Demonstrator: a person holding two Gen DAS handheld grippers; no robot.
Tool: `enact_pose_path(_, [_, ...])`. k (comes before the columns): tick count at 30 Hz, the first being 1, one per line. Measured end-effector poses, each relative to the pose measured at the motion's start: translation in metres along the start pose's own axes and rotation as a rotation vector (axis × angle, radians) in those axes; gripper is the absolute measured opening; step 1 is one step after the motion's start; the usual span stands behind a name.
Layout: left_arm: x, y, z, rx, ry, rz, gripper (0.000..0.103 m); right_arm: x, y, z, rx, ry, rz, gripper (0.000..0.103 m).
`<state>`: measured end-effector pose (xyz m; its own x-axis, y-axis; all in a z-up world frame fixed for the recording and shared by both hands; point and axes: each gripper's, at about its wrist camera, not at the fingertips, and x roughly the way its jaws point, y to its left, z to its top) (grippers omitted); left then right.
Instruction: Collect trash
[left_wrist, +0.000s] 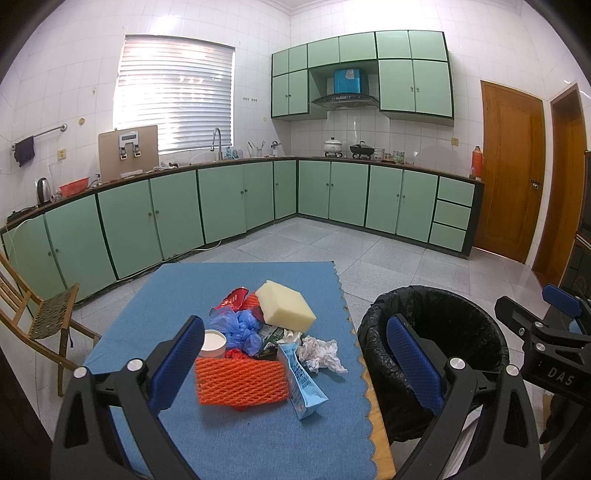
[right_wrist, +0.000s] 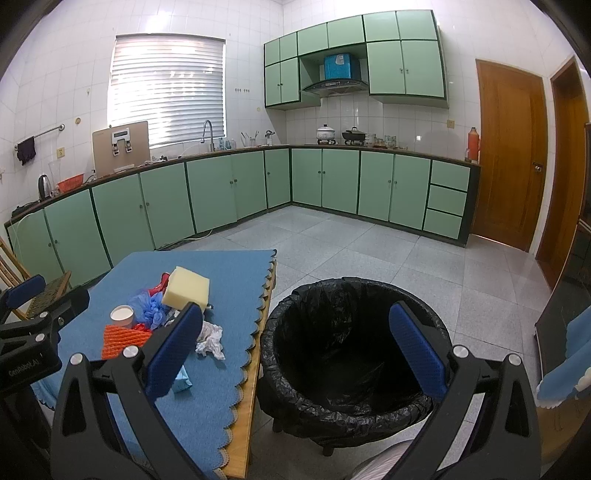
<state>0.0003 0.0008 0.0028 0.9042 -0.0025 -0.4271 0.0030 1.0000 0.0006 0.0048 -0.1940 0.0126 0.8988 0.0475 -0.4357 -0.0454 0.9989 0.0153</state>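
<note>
Your left gripper hangs spread and empty, the trash pile ahead between its fingers. Your right gripper, also wide, frames the bin. Grab carelessly and loose wrappers may scatter off the table.

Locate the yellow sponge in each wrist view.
Left wrist view: the sponge sits centre frame, atop the far end of the trash pile.
Right wrist view: the sponge sits left of centre, same spot.
Shared landmark: the black-lined bin, right of the table.
</note>
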Motion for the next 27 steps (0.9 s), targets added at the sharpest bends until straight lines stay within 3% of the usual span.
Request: enact_pose_path(27, [0.0023, 0.0016, -0.0031, 0.000, 0.008, 0.000, 0.097, 0.0049, 0.0000, -0.0068, 0.002, 0.012, -0.002, 0.098])
